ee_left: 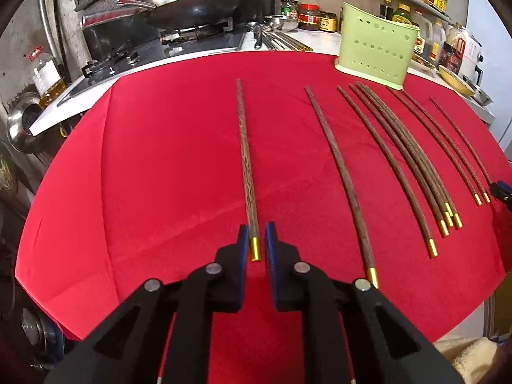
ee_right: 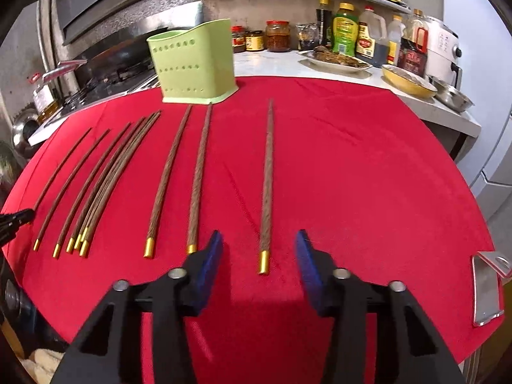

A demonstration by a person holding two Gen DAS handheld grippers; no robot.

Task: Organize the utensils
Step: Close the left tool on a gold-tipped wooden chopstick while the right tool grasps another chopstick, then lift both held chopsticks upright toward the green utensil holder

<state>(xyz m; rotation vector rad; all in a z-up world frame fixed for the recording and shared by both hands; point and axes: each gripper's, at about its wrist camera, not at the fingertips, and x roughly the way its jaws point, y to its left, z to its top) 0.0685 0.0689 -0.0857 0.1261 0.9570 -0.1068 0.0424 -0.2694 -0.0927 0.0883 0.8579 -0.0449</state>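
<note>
Several dark wooden chopsticks with gold ends lie side by side on a red cloth (ee_left: 153, 166). A pale green perforated holder (ee_left: 376, 44) stands at the cloth's far edge. In the left wrist view my left gripper (ee_left: 256, 240) is shut on the gold-capped near end of the leftmost chopstick (ee_left: 246, 160), which lies flat. In the right wrist view my right gripper (ee_right: 259, 235) is open, with the rightmost chopstick (ee_right: 267, 176) lying between its blue pads (ee_right: 211, 259), touching neither. The green holder (ee_right: 192, 64) stands behind the chopstick row.
A wok (ee_left: 192, 12) sits on the stove at the back left. Sauce bottles, jars, a plate of food (ee_right: 336, 60) and a yellow dish (ee_right: 406, 80) line the counter behind the cloth. A metal piece (ee_right: 486, 291) lies at the cloth's right edge.
</note>
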